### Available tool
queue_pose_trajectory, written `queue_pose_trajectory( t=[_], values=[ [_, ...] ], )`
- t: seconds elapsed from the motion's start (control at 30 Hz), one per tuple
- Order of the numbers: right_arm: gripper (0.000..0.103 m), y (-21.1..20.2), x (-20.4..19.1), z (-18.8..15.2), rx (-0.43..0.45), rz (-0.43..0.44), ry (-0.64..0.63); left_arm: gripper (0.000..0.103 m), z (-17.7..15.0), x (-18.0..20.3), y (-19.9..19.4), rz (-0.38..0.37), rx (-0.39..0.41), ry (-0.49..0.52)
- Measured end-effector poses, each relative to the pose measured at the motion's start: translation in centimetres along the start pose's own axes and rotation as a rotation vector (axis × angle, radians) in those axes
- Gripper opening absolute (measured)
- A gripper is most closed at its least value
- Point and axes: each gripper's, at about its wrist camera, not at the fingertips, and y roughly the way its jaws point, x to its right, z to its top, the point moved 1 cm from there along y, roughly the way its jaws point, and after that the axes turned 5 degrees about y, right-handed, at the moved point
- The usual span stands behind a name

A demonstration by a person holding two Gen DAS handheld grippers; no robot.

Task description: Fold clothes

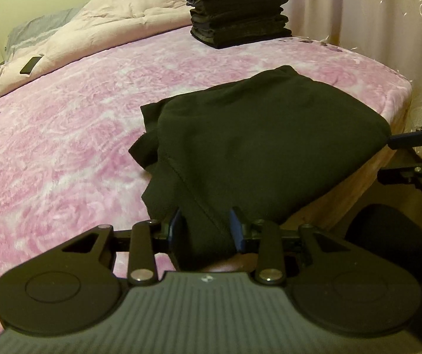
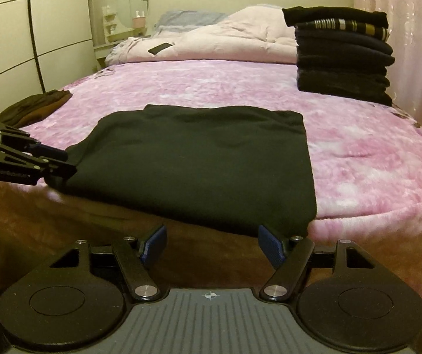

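black garment (image 2: 199,159) lies flat — long axis along bed edge (image 2: 358,221)

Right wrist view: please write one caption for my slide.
Open right gripper at the edge of a folded black garment on a pink bed.

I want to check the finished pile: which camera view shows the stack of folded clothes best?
The right wrist view: the stack of folded clothes appears whole, top to base. The left wrist view crops its top at the picture's edge.

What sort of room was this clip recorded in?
Most likely a home bedroom: a bed under a pink blanket, a rumpled duvet at its head, and a round mirror on a vanity.
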Motion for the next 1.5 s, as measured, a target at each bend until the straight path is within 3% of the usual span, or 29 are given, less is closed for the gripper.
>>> queue_pose_trajectory(
  t=[0.23, 0.37, 0.5, 0.63, 0.87, 0.93, 1.03, 1.13, 1.33, 1.37, 1.5],
  values=[
    [0.072, -0.1, -0.1, -0.2, -0.004, -0.012, -0.019, 0.030, -0.1, 0.0, -0.1, 0.004, 0.005, -0.003],
    [0.072, -0.1, -1.1, -0.3, -0.003, -0.069, -0.190, 0.032, 0.2, -0.1, -1.5, 0.014, 0.048, 0.038],
    [0.072, 0.6, -2.3, -0.4, -0.007, -0.124, -0.431, 0.043, 1.0, 0.9, -3.7, -0.007, 0.133, 0.171],
    [0.072, 2.2, -2.5, -0.3, -0.007, -0.162, -0.563, 0.060, 0.7, 4.0, -3.4, -0.014, 0.119, 0.384],
    [0.072, 4.8, -2.1, 0.4, -0.059, -0.168, -0.693, 0.060, -0.6, 8.0, 0.0, 0.079, 0.042, 0.634],
    [0.072, 4.6, -1.9, 1.0, -0.053, -0.159, -0.694, 0.060, -0.7, 8.7, 0.7, 0.104, 0.037, 0.693],
    [0.071, 3.9, -0.8, 2.8, -0.035, -0.126, -0.589, 0.060, -0.9, 9.3, 1.6, 0.125, 0.034, 0.745],
    [0.071, 3.1, 0.3, 4.2, -0.007, -0.097, -0.480, 0.052, -0.8, 9.3, 2.3, 0.122, 0.022, 0.764],
    [0.072, 3.4, -0.2, 3.4, -0.019, -0.103, -0.529, 0.048, -0.1, 9.3, 4.0, 0.138, 0.015, 0.832],
    [0.072, 3.4, -0.3, 2.9, -0.026, -0.098, -0.527, 0.041, 0.0, 9.1, 4.3, 0.132, 0.007, 0.838],
    [0.072, 3.4, -1.3, 1.6, -0.028, -0.069, -0.561, 0.032, 0.8, 8.2, 4.3, 0.081, 0.004, 0.769]
  ],
)
